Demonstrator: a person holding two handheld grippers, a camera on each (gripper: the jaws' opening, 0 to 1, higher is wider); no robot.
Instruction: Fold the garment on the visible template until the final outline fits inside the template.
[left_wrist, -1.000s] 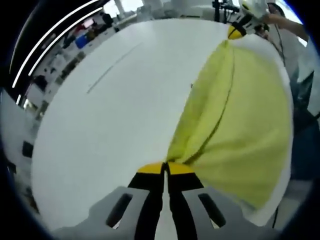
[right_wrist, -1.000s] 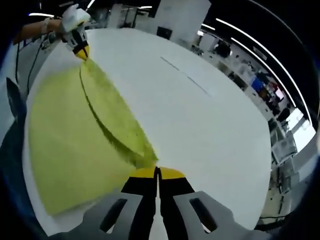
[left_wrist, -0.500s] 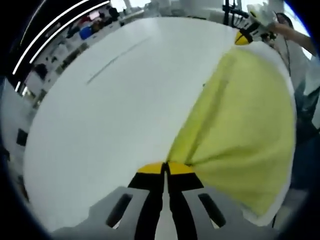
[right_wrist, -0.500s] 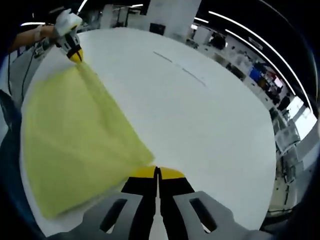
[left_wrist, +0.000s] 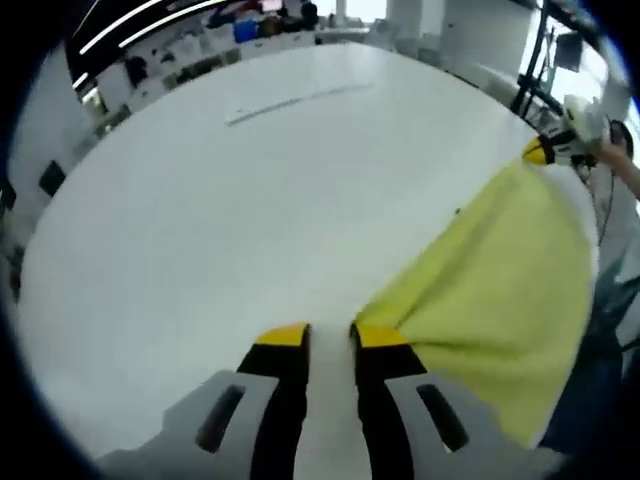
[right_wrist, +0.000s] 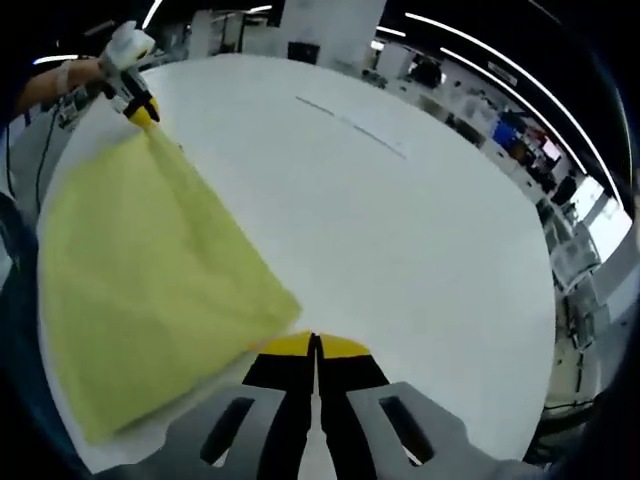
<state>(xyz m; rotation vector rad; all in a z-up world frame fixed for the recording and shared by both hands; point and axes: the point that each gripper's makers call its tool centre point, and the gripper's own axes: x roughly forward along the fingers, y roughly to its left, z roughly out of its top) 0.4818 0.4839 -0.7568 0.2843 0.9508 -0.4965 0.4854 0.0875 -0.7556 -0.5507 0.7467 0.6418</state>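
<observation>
Left gripper (left_wrist: 329, 335) jaws parted, empty; yellow garment (left_wrist: 500, 300) lies flat on the white counter (left_wrist: 250, 220), at 3 o'clock. Right gripper (right_wrist: 314, 345) jaws closed, pinching its corner. Fold laid; next, release and regrip.

Left tool (left_wrist: 330, 335) now parted, a clear gap between the yellow tips where a second ago they sat pressed together on the corner of the yellow garment (left_wrist: 500, 290); corner now lying just beside the right-hand tip on the white table (left_wrist: 250, 220), released. Garment no longer lifted with a deep fold down its middle: spread flat, smooth, edge pulled straight, as seen in the right gripper view (right_wrist: 140, 270). Right tool (right_wrist: 315, 343) moved outward, so the cloth stretches wider. Left gripper view swung round, the far tool (left_wrist: 545, 152) sitting lower at the right edge than before.
</observation>
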